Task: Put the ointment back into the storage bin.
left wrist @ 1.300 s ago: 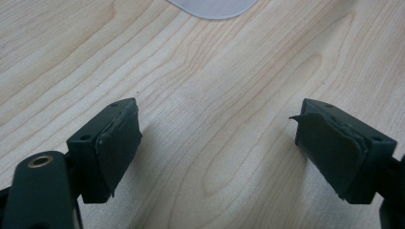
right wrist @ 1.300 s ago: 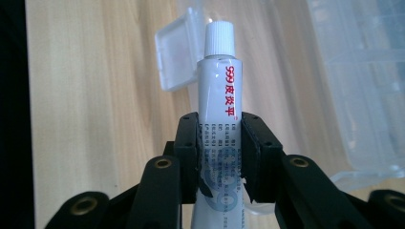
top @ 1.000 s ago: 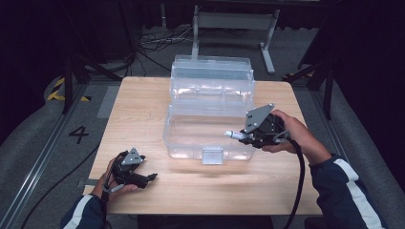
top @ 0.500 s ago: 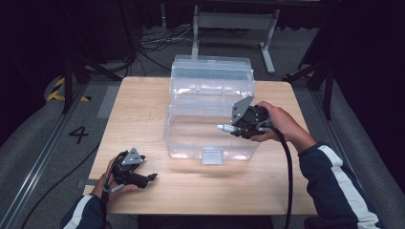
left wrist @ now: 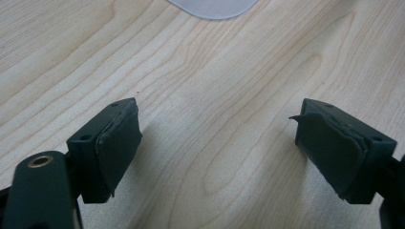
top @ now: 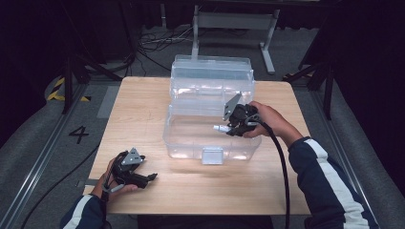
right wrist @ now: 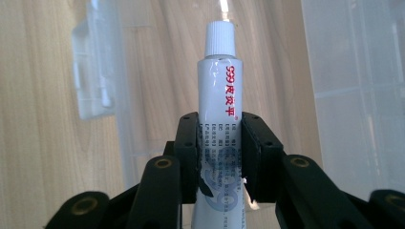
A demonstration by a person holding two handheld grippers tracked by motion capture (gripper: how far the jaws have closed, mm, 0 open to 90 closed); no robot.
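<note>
A clear plastic storage box (top: 191, 138) stands open in the middle of the wooden table (top: 138, 105), its lid (top: 210, 78) tipped back. My right gripper (top: 228, 128) hovers over the box's right part, shut on a white ointment tube (top: 220, 128) whose cap points left. In the right gripper view the tube (right wrist: 220, 109), with red print and a ribbed white cap, is pinched between both pads above the box's inside. My left gripper (top: 152, 178) rests near the table's front left corner, open, with bare wood between its pads (left wrist: 119, 143).
The box's front latch (top: 213, 155) faces the person. A corner of clear plastic (left wrist: 212, 7) shows at the top of the left gripper view. A metal stand (top: 234, 21) and cables lie on the floor behind the table. The right gripper's cable (top: 282, 167) trails over the table's right side.
My right gripper has carried the tube leftward and down, from beside the box's right end to above its open inside. The left gripper has stayed put.
</note>
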